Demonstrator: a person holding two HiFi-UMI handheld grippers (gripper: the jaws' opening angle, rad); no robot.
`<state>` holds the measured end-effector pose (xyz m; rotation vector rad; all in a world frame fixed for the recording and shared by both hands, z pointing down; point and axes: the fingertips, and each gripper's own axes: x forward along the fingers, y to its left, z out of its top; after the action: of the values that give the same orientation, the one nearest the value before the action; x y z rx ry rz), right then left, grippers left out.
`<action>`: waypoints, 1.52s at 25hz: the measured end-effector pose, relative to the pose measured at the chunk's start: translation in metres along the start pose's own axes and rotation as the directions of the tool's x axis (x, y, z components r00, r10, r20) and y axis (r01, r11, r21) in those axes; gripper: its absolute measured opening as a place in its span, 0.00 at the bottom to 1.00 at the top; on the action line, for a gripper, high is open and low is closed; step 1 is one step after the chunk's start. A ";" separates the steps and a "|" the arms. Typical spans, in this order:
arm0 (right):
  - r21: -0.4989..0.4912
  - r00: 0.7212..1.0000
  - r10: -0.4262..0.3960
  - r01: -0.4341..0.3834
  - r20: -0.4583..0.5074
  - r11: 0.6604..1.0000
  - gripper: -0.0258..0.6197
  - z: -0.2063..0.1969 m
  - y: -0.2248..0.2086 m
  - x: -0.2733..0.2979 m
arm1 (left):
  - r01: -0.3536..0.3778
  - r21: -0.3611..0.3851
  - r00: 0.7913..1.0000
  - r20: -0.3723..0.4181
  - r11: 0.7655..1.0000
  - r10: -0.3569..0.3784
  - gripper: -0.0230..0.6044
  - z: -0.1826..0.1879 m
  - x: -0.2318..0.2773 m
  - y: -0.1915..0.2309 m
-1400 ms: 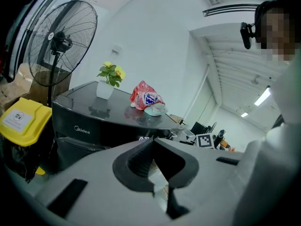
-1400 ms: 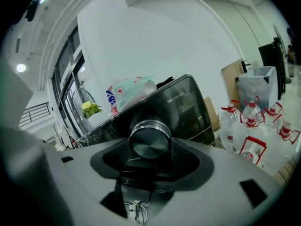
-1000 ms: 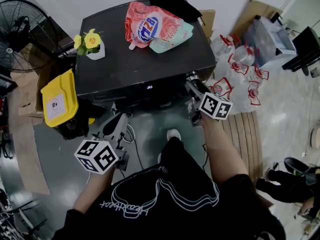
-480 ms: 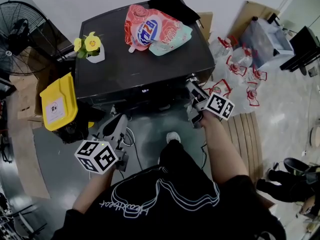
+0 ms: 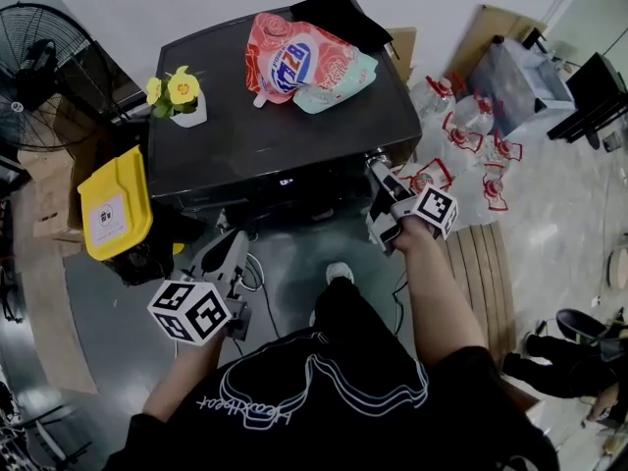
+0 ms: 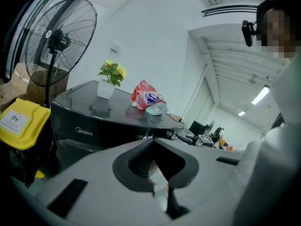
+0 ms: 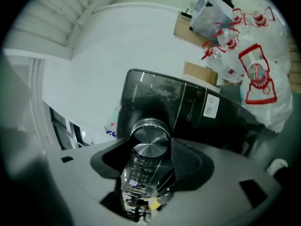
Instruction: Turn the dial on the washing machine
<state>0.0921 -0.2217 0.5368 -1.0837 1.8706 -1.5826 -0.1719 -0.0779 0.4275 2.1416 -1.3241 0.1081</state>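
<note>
- Head view — washing machine (image 5: pixel 265 135), dark and glossy, carries a pink detergent pouch (image 5: pixel 294 62) and a potted yellow flower (image 5: pixel 180 94) on its top. The right gripper (image 5: pixel 381 175) reaches the machine's front right corner. The left gripper (image 5: pixel 234 253) hangs low before the front, apart from it.
- Left gripper view — jaws clenched tip to tip, nothing between them. The machine's front stands beyond, with a pedestal fan (image 6: pixel 59 41) and a yellow bin (image 6: pixel 21 124) to its left.
- Right gripper view — both pads press the sides of the silver dial (image 7: pixel 150 142) on the machine's control panel, grasping it. Clear red-printed bags (image 7: pixel 254 79) lie beyond the machine.
</note>
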 end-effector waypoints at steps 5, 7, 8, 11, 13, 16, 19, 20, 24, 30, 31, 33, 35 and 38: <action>0.120 0.998 0.050 -0.053 0.027 0.991 0.47 0.000 -0.003 0.001 | -0.001 -0.005 1.000 -0.002 1.000 0.001 0.04 -0.003 0.001 0.003; 0.116 0.998 0.053 -0.056 0.030 0.992 0.47 0.000 -0.003 0.001 | -0.001 -0.006 1.000 -0.003 1.000 0.001 0.04 -0.004 0.001 0.003; 0.109 0.998 0.053 -0.056 0.030 0.992 0.47 0.000 -0.003 0.001 | -0.002 -0.007 1.000 -0.003 1.000 0.002 0.04 -0.005 0.000 0.003; 0.034 0.999 0.038 -0.039 0.034 0.999 0.47 0.002 -0.001 -0.001 | -0.005 -0.010 1.000 -0.002 1.000 0.005 0.04 -0.005 0.000 0.003; -0.101 0.999 0.008 -0.005 0.031 0.995 0.49 0.002 0.004 -0.002 | -0.005 -0.011 1.000 -0.002 1.000 0.005 0.04 -0.005 0.000 0.003; -0.398 0.998 -0.061 0.064 0.021 0.915 0.60 0.001 0.015 -0.005 | -0.005 -0.014 1.000 -0.002 1.000 0.005 0.04 -0.006 -0.001 0.003; -0.660 0.991 -0.126 0.120 0.039 0.742 0.64 0.001 0.024 -0.008 | -0.005 -0.018 1.000 -0.001 1.000 0.005 0.04 -0.007 -0.001 0.002; -0.732 0.988 -0.146 0.132 0.045 0.669 0.66 0.000 0.027 -0.008 | -0.004 -0.018 1.000 -0.001 1.000 0.004 0.04 -0.007 0.000 0.002; -0.934 0.971 -0.222 0.156 0.086 0.320 0.68 -0.006 0.033 -0.007 | -0.006 -0.022 1.000 -0.003 1.000 0.006 0.04 -0.008 0.000 0.002; -0.972 0.932 -0.298 0.157 0.204 -0.173 0.63 -0.015 0.036 -0.002 | -0.023 -0.020 1.000 -0.007 1.000 0.023 0.04 -0.008 -0.002 0.006; -0.960 0.922 -0.311 0.162 0.229 -0.227 0.62 -0.014 0.034 -0.001 | -0.027 -0.020 1.000 -0.007 0.999 0.027 0.04 -0.008 -0.003 0.007; -0.940 0.906 -0.332 0.161 0.261 -0.300 0.59 -0.012 0.029 0.002 | -0.034 -0.019 0.999 -0.009 0.999 0.033 0.04 -0.007 -0.003 0.008; -0.928 0.895 -0.348 0.158 0.278 -0.337 0.58 -0.010 0.023 0.006 | -0.038 -0.019 0.999 -0.009 0.999 0.038 0.04 -0.007 -0.003 0.009; -0.922 0.883 -0.361 0.174 0.301 -0.345 0.55 -0.008 0.018 0.007 | -0.042 -0.017 0.999 -0.009 0.999 0.041 0.04 -0.007 -0.004 0.008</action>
<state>0.0768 -0.2217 0.5221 -2.1895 3.1417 0.5360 -0.1791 -0.0739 0.4358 2.0972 -1.3599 0.1225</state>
